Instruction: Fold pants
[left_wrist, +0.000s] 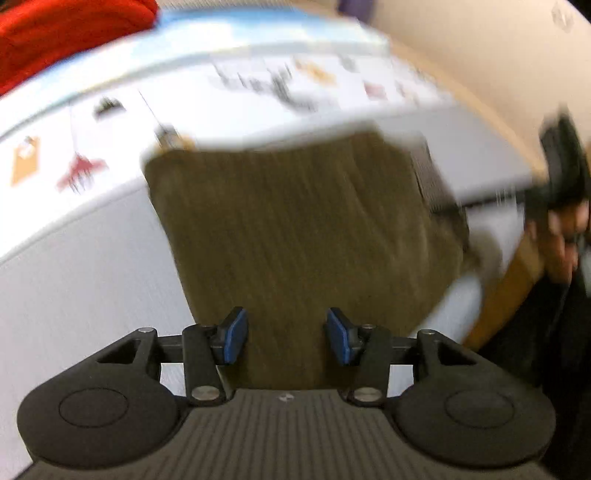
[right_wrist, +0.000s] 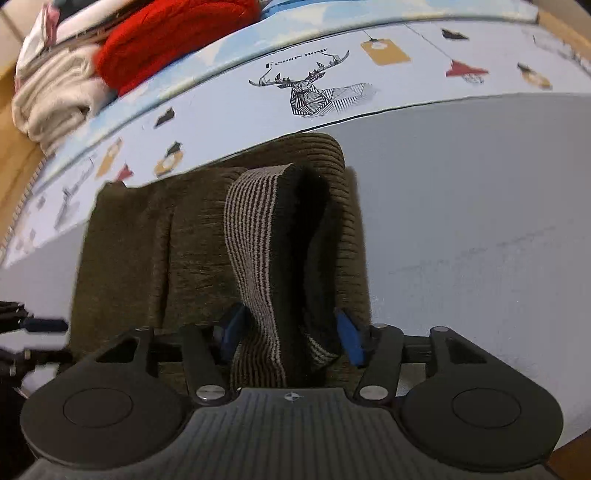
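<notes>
A pale grey sheet (right_wrist: 461, 221) with a deer-print border (right_wrist: 314, 92) bears folded olive corduroy pants (left_wrist: 295, 229); left gripper (left_wrist: 287, 336) spread above them, right gripper (right_wrist: 291, 338) spread around the striped waistband (right_wrist: 255, 258)

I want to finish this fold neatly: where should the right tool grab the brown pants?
Probably the striped waistband of the brown pants. It stands up as a loop between the right tool pads, while the rest lies flat on the grey sheet. Come from the near edge, one pad on each side of the band.
</notes>
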